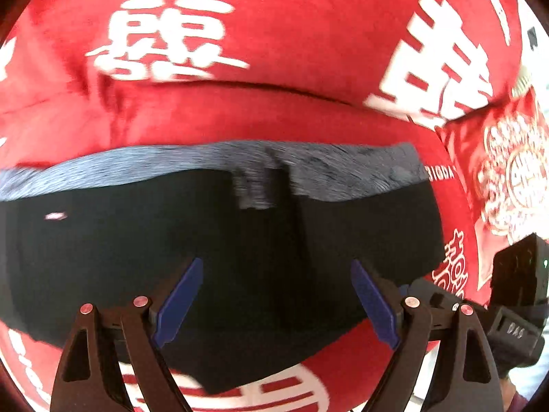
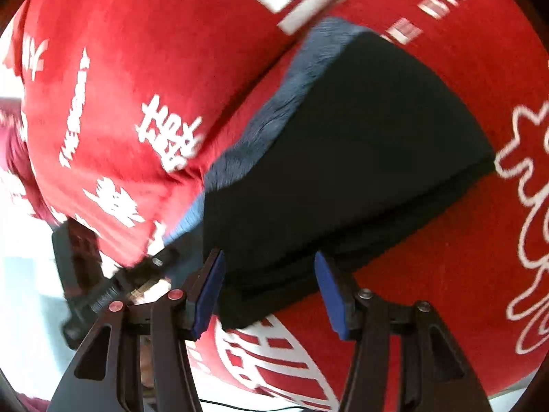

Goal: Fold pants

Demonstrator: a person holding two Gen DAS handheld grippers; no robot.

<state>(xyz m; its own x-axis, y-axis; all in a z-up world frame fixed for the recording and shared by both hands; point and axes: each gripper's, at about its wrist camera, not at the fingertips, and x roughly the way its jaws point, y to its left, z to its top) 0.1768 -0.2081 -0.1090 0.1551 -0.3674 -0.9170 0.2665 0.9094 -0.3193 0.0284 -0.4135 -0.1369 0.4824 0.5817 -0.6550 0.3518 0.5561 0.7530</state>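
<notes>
We record the folded black pants (image 1: 219, 240) mid-frame on a red blanket (image 1: 274, 34) with white characters. Our left gripper (image 1: 276, 300) and right gripper (image 2: 269, 290) angle down over the pants' near edge, jaws released and holding nothing.

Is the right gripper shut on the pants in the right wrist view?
No: the right gripper is open, its blue fingers spread on either side of the folded black pants, clamping nothing.

Folded pants (image 1: 219, 240) fill the space ahead of both open jaws; bare red cover (image 1: 274, 116) lies beyond, a pillow (image 1: 507, 171) rightward.
</notes>
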